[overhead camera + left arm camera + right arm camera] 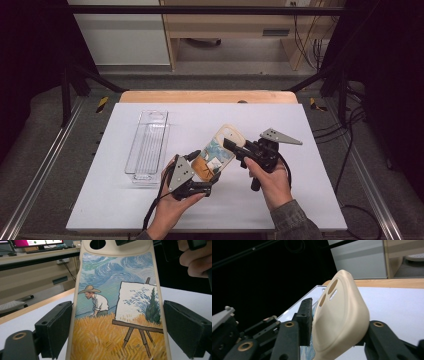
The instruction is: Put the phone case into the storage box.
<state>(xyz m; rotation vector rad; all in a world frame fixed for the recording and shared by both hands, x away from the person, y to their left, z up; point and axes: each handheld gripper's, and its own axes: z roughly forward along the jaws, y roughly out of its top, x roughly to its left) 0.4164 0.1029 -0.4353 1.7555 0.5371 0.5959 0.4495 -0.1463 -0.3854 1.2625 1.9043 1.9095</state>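
While both grippers clamp it, cream phone case (117,315) shows painted wheatfield, easel.

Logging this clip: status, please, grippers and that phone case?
Right gripper shut on phone case at camera end. Left gripper jaws straddle its lower end, grip unclear. Clear plastic box lies aside, nothing obstructing.

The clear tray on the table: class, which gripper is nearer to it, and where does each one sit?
Left. The left gripper sits just right of the clear tray, near its front end. The right gripper is farther right, beyond the phone case both grippers hold.
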